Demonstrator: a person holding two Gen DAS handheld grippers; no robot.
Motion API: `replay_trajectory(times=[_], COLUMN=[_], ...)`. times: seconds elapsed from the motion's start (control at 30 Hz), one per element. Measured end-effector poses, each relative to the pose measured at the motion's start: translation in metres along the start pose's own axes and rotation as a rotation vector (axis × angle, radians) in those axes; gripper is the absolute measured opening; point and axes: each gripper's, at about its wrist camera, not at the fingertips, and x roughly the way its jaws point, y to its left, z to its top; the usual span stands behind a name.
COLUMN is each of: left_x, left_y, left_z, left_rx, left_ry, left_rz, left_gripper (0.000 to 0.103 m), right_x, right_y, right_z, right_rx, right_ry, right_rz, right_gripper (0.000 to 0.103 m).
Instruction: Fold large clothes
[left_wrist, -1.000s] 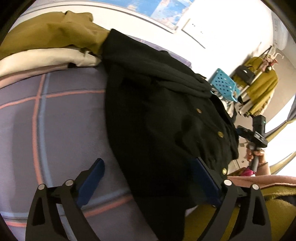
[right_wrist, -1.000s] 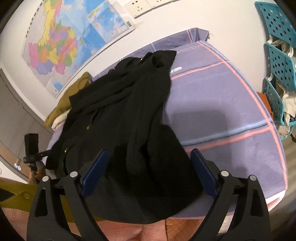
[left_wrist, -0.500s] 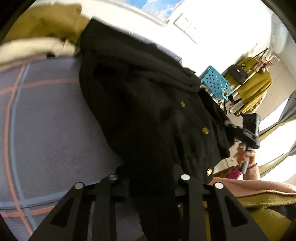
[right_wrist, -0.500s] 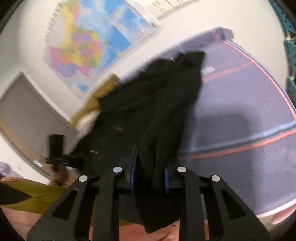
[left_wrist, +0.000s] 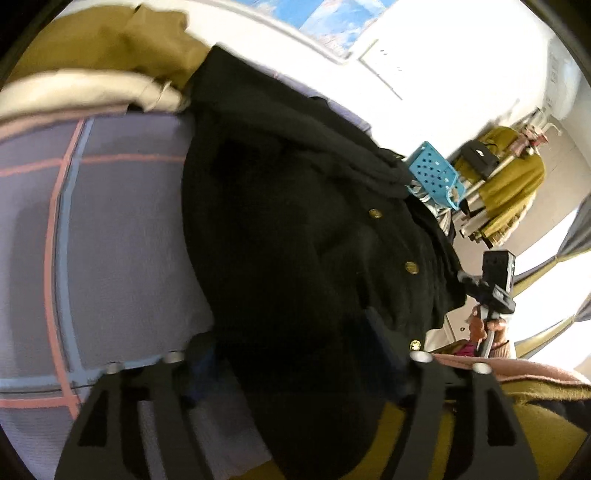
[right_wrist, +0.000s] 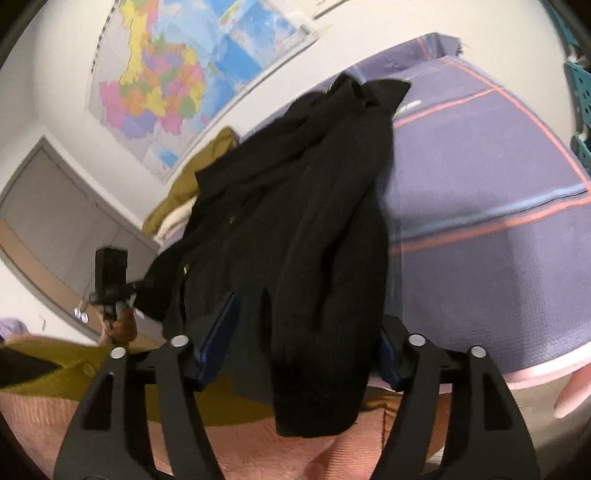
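Our left gripper (left_wrist: 295, 369) and right gripper (right_wrist: 306, 350) have just been opening, jaws wide, w/ the black coat (right_wrist: 295, 221) between them, not pinched. Coat lies across the purple bedspread (right_wrist: 498, 166), hem over the near edge. Mustard & cream clothes (left_wrist: 92, 66) crowd its far end; blue basket (left_wrist: 436, 173) off to the side.

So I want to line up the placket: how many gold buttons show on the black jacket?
3 in the left wrist view, along the black jacket front edge: upper, middle, lowest near the hem. Folds may hide more.

The coat (left_wrist: 295, 229) is spread on the bed (left_wrist: 122, 229) ahead of the left gripper (left_wrist: 295, 373), its near hem lying between the jaws, with piled clothes (left_wrist: 92, 70) beyond.
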Motion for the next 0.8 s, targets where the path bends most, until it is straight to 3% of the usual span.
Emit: replay_trajectory(times=[0.07, 0.13, 0.17, 0.2, 0.23, 0.27, 0.37, 0.63, 0.7, 0.8], left_x=[0.002, 0.005, 0.008, 0.009, 0.012, 0.016, 0.006, -0.068, -0.079, -0.081], left_y=[-0.002, -0.005, -0.009, -0.011, -0.011, -0.012, -0.019, -0.05, -0.055, -0.053], left_z=[0.001, 0.002, 0.003, 0.002, 0.0, 0.001, 0.002, 0.009, 0.008, 0.006], left_rx=[0.008, 0.02, 0.025, 0.028, 0.026, 0.01, 0.022, 0.071, 0.088, 0.079], left_ry=[-0.015, -0.017, -0.022, -0.023, -0.01, 0.009, -0.041, -0.228, -0.257, -0.249], left_rz=[-0.014, -0.009, 0.002, 0.007, 0.004, -0.002, 0.016, -0.063, -0.073, -0.078], left_gripper=[0.076, 0.076, 0.073, 0.065, 0.037, 0.027, 0.019, 0.018, 0.018, 0.019], right_x=[0.005, 0.011, 0.015, 0.02, 0.023, 0.023, 0.004, -0.072, -0.08, -0.08], right_y=[0.006, 0.01, 0.009, 0.007, 0.006, 0.008, 0.016, 0.05, 0.055, 0.049], right_z=[0.0, 0.001, 0.001, 0.002, 0.001, 0.0, 0.003, 0.011, 0.011, 0.009], right_rx=[-0.038, -0.046, -0.034, -0.01, 0.003, 0.003, 0.034, 0.012, 0.0, 0.015], right_ry=[-0.001, 0.003, 0.012, 0.021, 0.023, 0.014, -0.074, -0.329, -0.351, -0.329], right_rz=[-0.021, -0.02, -0.007, 0.013, 0.035, 0.054, 0.144, 0.325, 0.354, 0.324], right_gripper=[0.07, 0.06, 0.037, 0.02, 0.019, 0.016, 0.013, 0.01, 0.01, 0.01])
